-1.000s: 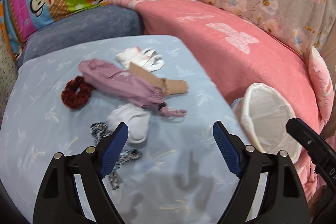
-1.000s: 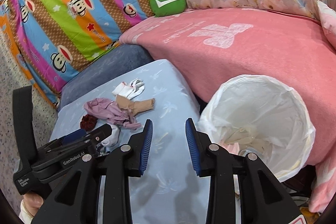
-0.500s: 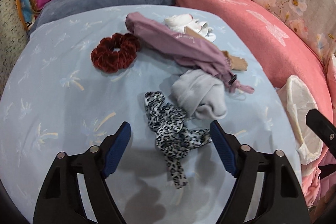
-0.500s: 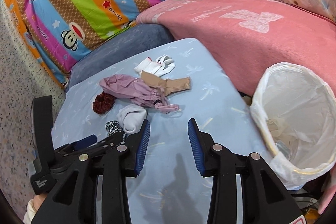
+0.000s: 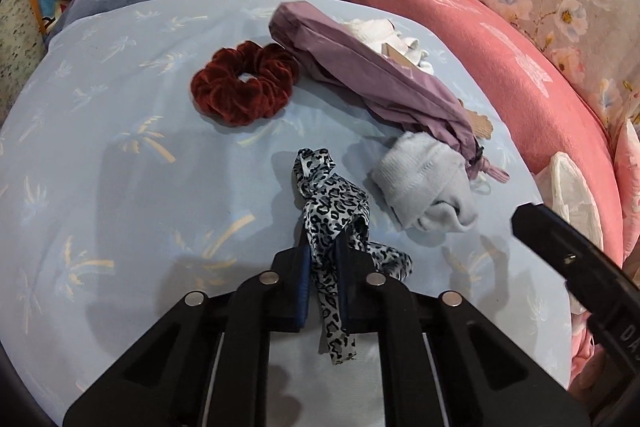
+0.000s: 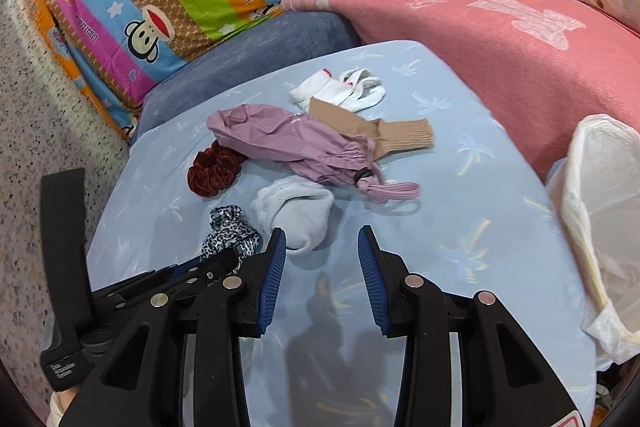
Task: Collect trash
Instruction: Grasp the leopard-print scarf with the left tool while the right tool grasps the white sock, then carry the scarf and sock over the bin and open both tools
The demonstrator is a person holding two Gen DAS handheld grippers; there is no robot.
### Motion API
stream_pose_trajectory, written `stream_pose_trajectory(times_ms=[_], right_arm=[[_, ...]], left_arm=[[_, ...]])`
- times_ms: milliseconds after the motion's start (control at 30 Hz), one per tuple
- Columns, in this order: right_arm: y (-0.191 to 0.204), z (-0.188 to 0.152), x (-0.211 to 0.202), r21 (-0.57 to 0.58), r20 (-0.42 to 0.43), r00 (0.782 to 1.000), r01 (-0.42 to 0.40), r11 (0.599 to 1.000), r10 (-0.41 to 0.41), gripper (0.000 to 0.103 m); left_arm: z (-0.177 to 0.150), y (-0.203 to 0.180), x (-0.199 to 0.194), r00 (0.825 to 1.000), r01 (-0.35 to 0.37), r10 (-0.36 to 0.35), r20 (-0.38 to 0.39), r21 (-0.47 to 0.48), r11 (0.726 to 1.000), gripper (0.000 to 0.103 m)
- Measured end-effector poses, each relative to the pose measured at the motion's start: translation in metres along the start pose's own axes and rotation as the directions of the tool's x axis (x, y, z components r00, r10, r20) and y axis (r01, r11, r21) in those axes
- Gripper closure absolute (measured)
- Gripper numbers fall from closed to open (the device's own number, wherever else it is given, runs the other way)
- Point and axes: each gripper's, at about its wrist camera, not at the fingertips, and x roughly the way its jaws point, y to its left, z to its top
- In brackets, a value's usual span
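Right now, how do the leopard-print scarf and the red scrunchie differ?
The leopard-print scarf is a long, twisted grey-and-black strip; the red scrunchie is a plain dark-red ring. The scarf is clamped in the left tool, while nothing touches the scrunchie. The scarf lies nearest the tool; the scrunchie sits farther back, beside the purple umbrella. Both are soft fabric on the blue sheet.
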Motion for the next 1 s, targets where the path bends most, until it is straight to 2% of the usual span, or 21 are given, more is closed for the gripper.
stream_pose_trajectory(times_ms=[467, 567, 600, 700, 1000], right_arm=[[0.012, 0.0, 0.042, 0.015, -0.056, 0.998, -0.014, 1.0, 0.015, 0.065], [0.012, -0.002, 0.043, 0.026, -0.06, 0.998, -0.017, 1.0, 0.018, 0.081], [0.011, -0.003, 0.041, 0.03, -0.06, 0.998, -0.02, 0.999, 0.022, 0.086], [0.011, -0.004, 0.031, 0.031, -0.046, 0.999, -0.026, 0.999, 0.028, 0.09], [-0.001, 0.005, -0.032, 0.041, 0.065, 0.997, -0.033, 0.999, 0.031, 0.09]], left_arm=[[0.021, 0.01, -0.01, 0.999, -0.009, 0.01, 0.037, -0.037, 0.999, 0.093], [0.023, 0.009, -0.013, 0.999, -0.01, 0.011, 0.043, -0.034, 0.999, 0.093], [0.023, 0.007, -0.014, 0.999, -0.009, 0.01, 0.046, -0.034, 0.999, 0.093], [0.023, 0.002, -0.02, 0.999, -0.003, 0.005, 0.054, -0.024, 1.0, 0.093], [0.028, -0.04, -0.046, 0.995, 0.019, -0.023, 0.098, 0.043, 0.999, 0.093]])
